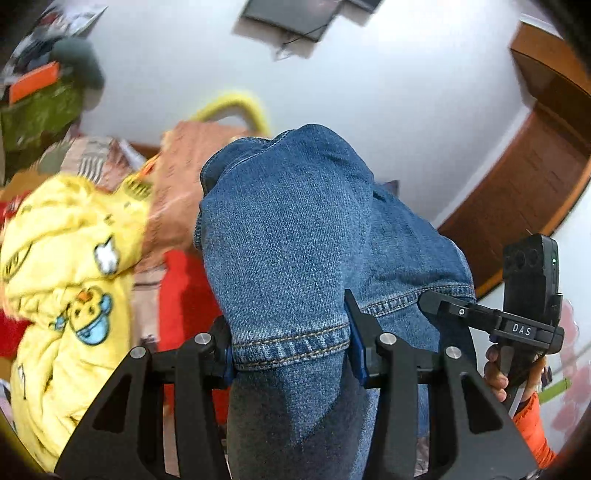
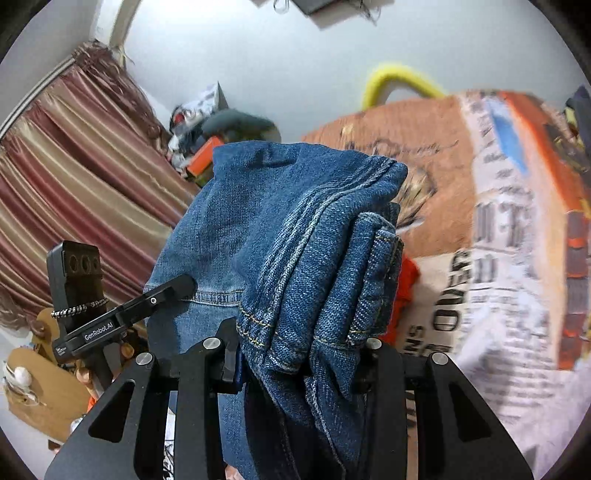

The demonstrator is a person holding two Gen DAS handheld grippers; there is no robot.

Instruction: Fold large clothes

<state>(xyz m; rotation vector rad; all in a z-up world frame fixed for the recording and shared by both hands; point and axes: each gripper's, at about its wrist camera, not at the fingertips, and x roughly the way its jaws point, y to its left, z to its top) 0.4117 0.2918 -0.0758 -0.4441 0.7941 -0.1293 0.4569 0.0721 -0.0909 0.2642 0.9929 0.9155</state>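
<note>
Gripping blue jeans (image 1: 295,236) with both tools, denim lifted up against the white wall (image 1: 369,92). Left gripper (image 1: 291,350) clamped on a stitched hem, cloth pinched between the blue-padded fingers (image 1: 356,347) and draping back over the tool toward the camera. Right gripper (image 2: 303,354) closed on a thick folded bundle of the same jeans (image 2: 288,229), several seamed layers stacked between its fingers, more denim hanging down below. Seen from the left wrist: right gripper (image 1: 436,299) at right, just beside the left one, its tip touching the hem, a hand (image 1: 496,369) with an orange sleeve on its handle. Seen from the right wrist: left gripper (image 2: 181,284) at left, tip against the denim just above a hem.

Blurred surroundings. Yellow printed garment (image 1: 70,280) at left in the left view, red cloth (image 1: 184,288) beside it, orange printed fabric (image 1: 181,177) behind. Same orange fabric (image 2: 406,147) with lettered print filling the right side of the right view, yellow curved tube (image 2: 399,79) above it. Striped curtain (image 2: 74,177) at left, wooden door frame (image 1: 535,177) at right of the left view. Dark flat panel (image 1: 291,14) mounted on the wall.
</note>
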